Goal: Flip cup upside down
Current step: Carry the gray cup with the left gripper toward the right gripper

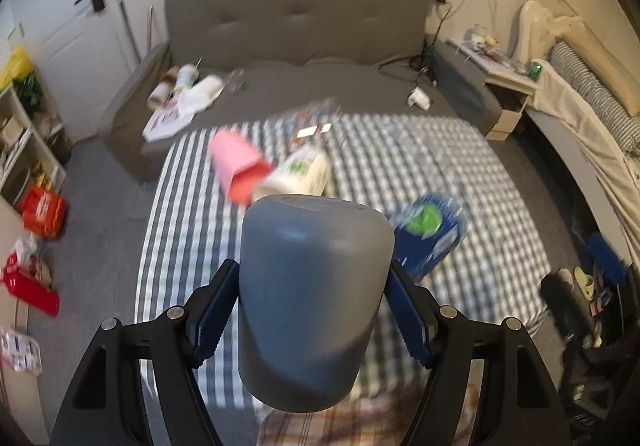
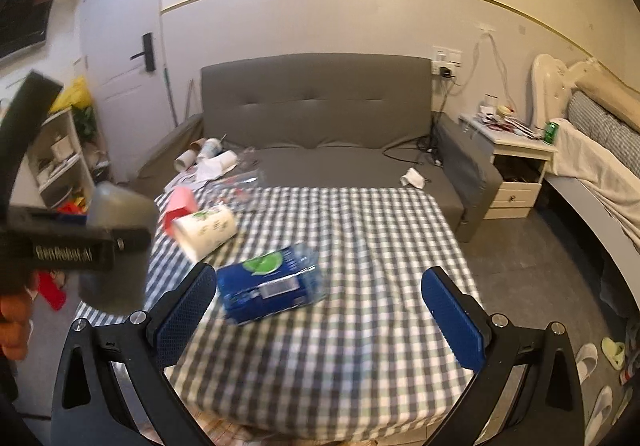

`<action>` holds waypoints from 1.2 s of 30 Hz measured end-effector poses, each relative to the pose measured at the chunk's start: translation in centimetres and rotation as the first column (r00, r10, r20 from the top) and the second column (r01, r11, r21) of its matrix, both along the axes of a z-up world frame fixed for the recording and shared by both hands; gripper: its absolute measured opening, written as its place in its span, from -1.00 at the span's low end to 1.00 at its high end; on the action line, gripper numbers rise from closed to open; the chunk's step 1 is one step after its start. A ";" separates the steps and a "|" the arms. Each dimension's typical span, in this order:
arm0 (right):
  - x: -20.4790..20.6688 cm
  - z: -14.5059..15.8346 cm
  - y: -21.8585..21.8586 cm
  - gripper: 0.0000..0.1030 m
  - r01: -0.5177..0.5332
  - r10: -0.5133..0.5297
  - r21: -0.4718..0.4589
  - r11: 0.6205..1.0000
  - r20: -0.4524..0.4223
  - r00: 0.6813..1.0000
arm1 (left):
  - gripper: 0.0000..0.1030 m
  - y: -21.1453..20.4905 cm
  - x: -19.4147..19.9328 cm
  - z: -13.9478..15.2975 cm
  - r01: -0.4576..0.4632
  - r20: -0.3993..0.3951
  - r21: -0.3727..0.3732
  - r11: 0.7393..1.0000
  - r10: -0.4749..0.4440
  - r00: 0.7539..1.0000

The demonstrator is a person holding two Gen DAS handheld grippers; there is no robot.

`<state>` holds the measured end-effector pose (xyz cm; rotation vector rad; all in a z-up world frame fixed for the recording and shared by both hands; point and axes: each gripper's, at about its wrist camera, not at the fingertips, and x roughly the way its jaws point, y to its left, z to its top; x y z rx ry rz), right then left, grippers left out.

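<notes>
My left gripper (image 1: 310,310) is shut on a grey cup (image 1: 312,302), held above the checked tablecloth (image 1: 460,165). The cup's closed base points away from the camera and its rim faces me. In the right wrist view the same grey cup (image 2: 120,205) shows at the far left, clamped in the left gripper (image 2: 76,250) above the table's left edge. My right gripper (image 2: 320,310) is open and empty, over the near part of the table (image 2: 360,326).
On the table lie a pink cup (image 1: 238,165) on its side, a white paper roll (image 1: 300,171) and a blue wet-wipes pack (image 1: 430,234). A grey sofa (image 1: 304,45) with clutter stands behind. A nightstand (image 2: 516,165) and bed are right, shelves left.
</notes>
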<state>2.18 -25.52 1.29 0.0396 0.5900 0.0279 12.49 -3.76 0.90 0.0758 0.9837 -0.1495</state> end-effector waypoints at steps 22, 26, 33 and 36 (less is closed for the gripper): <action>1.9 -3.7 1.5 1.00 -0.026 0.018 -0.062 0.998 -0.134 0.991 | 0.43 0.4 2.2 -8.8 -0.013 -0.119 -0.017 1.000 0.011 0.993; 2.6 -4.2 1.4 1.00 -0.022 0.012 -0.066 0.998 -0.152 0.988 | 0.44 0.2 2.4 -8.8 -0.001 -0.102 -0.012 1.000 0.000 0.995; 2.9 -3.8 1.8 1.00 -0.020 0.007 -0.084 0.996 -0.151 0.988 | 0.66 0.1 1.1 -7.8 0.027 -0.027 0.053 0.998 -0.025 0.999; 2.8 -3.3 2.1 1.00 -0.020 0.006 -0.093 0.996 -0.145 0.989 | 0.70 0.8 0.3 -6.9 0.025 0.009 0.031 0.999 -0.026 1.000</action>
